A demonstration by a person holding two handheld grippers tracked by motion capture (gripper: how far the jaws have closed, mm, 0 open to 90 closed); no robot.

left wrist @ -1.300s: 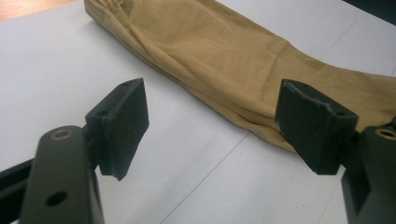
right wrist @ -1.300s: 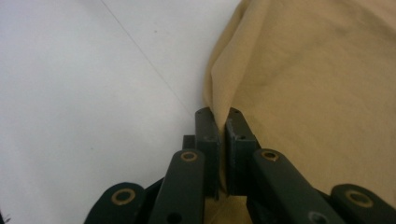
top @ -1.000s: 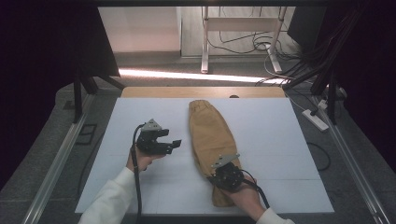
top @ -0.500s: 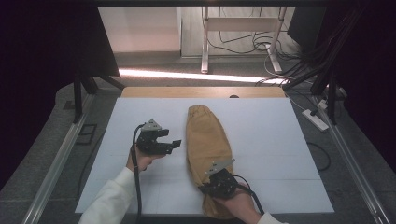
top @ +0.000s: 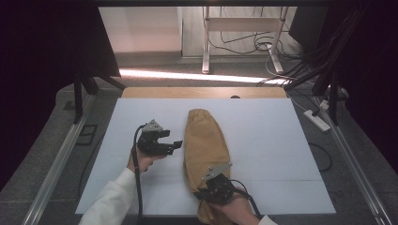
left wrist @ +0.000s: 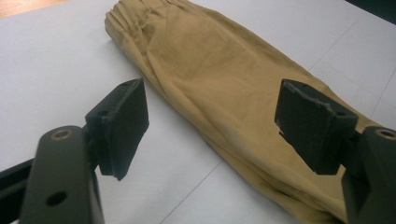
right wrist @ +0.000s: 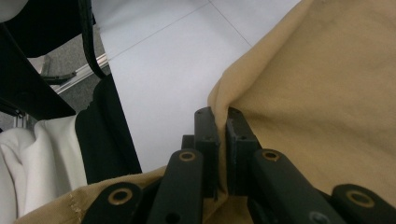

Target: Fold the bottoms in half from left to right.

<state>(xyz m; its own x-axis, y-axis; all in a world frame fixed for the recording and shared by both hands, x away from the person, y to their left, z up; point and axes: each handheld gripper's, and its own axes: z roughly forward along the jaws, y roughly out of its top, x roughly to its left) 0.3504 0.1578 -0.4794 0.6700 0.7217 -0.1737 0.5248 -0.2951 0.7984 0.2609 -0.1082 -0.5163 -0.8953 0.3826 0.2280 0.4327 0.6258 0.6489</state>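
Nearest the table's front edge: right gripper [top: 211,186] clamped on a fold of the tan trousers [top: 205,150], pads pressed together with the cloth pinched between them, plain in the right gripper view [right wrist: 222,156]. Fabric lifted into a ridge at the pinch and draped down over the front edge toward the white sleeve [right wrist: 28,158].

Farther in, just left of the garment: left gripper [top: 174,146] hovering with jaws spread wide and nothing between the pads [left wrist: 122,122], aimed at the near side seam of the trousers [left wrist: 224,102]. No contact with the cloth yet.

Beyond that: trousers lying lengthwise up the middle of the white board [top: 281,136], folded leg on leg, gathered elastic waistband [top: 199,114] at the far end near the wooden strip [top: 159,93].

Likely step in hand: dragging or straightening the lower end before a fold. Best done with a firm pinch kept low to the board, a slow pull along the garment's length, not sideways, to avoid skewing the stacked legs. Worth bringing the open gripper down onto the left edge at mid-length to pin or grasp both layers, catching the seam rather than only the top layer. Risk: top layer sliding off the lower and wrinkling.
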